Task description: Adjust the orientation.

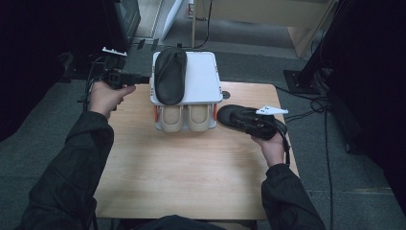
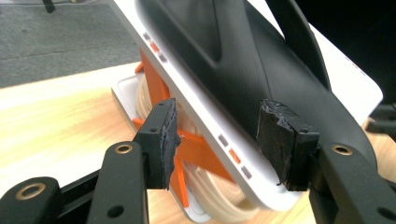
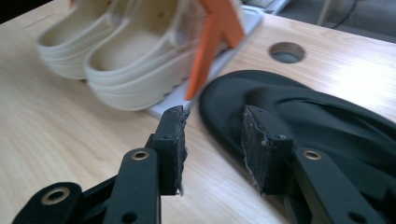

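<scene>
Right tool (image 1: 242, 116) over black slipper (image 1: 239, 117), heel hidden

Under the white rack's top shelf (image 1: 201, 79), the beige clogs (image 1: 184, 118) show just their ends, and the black flip-flop (image 2: 261, 70) on that shelf runs past the frame's top.

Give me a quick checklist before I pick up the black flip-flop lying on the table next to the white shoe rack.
1. Right gripper open: ok.
2. Black flip-flop on the wooden table within the right jaws: not ok, only its edge sits by one pad.
3. Free spot on the white two-tier shoe rack's top shelf: ok, beside the other black flip-flop.
4. Left gripper open: ok.
5. Left gripper steadying the rack: cannot tell.
6. Beige clogs seated on the lower shelf: ok.
</scene>
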`<move>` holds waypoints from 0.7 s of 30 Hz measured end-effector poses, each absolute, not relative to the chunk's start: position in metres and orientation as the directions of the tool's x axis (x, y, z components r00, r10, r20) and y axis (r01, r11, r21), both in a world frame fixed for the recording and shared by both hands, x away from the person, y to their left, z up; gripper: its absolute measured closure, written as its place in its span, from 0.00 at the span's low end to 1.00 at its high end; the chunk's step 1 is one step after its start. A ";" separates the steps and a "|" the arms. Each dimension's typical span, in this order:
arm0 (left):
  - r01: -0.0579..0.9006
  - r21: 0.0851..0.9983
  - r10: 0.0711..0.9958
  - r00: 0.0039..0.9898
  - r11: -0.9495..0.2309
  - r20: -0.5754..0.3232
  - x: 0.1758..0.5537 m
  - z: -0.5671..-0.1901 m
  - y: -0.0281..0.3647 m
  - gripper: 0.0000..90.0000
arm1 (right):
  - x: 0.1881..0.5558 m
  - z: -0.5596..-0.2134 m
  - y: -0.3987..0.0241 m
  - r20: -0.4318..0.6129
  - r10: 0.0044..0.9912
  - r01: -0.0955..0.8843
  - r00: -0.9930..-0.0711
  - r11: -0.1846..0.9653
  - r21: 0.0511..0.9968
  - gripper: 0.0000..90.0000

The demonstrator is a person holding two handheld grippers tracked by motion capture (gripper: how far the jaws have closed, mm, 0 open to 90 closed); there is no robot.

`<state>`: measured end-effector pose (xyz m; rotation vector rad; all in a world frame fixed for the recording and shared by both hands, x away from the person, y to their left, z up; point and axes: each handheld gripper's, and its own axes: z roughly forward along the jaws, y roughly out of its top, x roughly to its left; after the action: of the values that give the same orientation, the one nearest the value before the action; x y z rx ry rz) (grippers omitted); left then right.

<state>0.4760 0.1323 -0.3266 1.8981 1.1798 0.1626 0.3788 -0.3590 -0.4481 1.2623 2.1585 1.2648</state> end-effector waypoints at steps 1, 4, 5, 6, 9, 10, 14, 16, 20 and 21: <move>0.666 0.726 0.784 0.539 -0.173 -0.308 0.474 -0.329 0.134 0.54 | 0.380 -0.449 -0.362 0.139 0.826 0.520 -0.547 0.205 0.829 0.67; 0.662 0.728 0.793 0.535 -0.178 -0.292 0.467 -0.337 0.139 0.55 | 0.383 -0.450 -0.369 0.142 0.832 0.520 -0.537 0.194 0.832 0.67; 0.659 0.731 0.793 0.536 -0.178 -0.290 0.465 -0.339 0.140 0.55 | 0.384 -0.451 -0.371 0.134 0.834 0.520 -0.535 0.201 0.830 0.67; 0.659 0.731 0.793 0.536 -0.178 -0.290 0.465 -0.339 0.140 0.56 | 0.384 -0.451 -0.371 0.134 0.834 0.520 -0.535 0.201 0.830 0.67; 0.661 0.729 0.787 0.540 -0.177 -0.299 0.457 -0.350 0.144 0.56 | 0.388 -0.452 -0.378 0.123 0.847 0.529 -0.517 0.203 0.824 0.68; 0.661 0.729 0.787 0.540 -0.177 -0.299 0.457 -0.350 0.144 0.56 | 0.388 -0.452 -0.378 0.123 0.847 0.529 -0.517 0.203 0.824 0.68; 0.660 0.730 0.761 0.562 -0.178 -0.323 0.451 -0.364 0.151 0.55 | 0.394 -0.456 -0.387 0.141 0.862 0.552 -0.487 0.178 0.815 0.70; 0.661 0.730 0.758 0.564 -0.175 -0.328 0.450 -0.367 0.152 0.55 | 0.397 -0.457 -0.392 0.179 0.865 0.580 -0.469 0.148 0.801 0.70; 0.657 0.723 0.756 0.580 -0.213 -0.304 0.442 -0.381 0.153 0.55 | 0.400 -0.461 -0.400 0.163 0.877 0.591 -0.451 0.157 0.791 0.72; 0.653 0.726 0.755 0.584 -0.218 -0.299 0.439 -0.383 0.153 0.55 | 0.400 -0.461 -0.402 0.154 0.880 0.586 -0.449 0.160 0.794 0.73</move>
<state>0.4394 0.1525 -0.3834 1.9399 1.1271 0.1474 0.4002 -0.4020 -0.4611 1.4010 2.0990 1.1859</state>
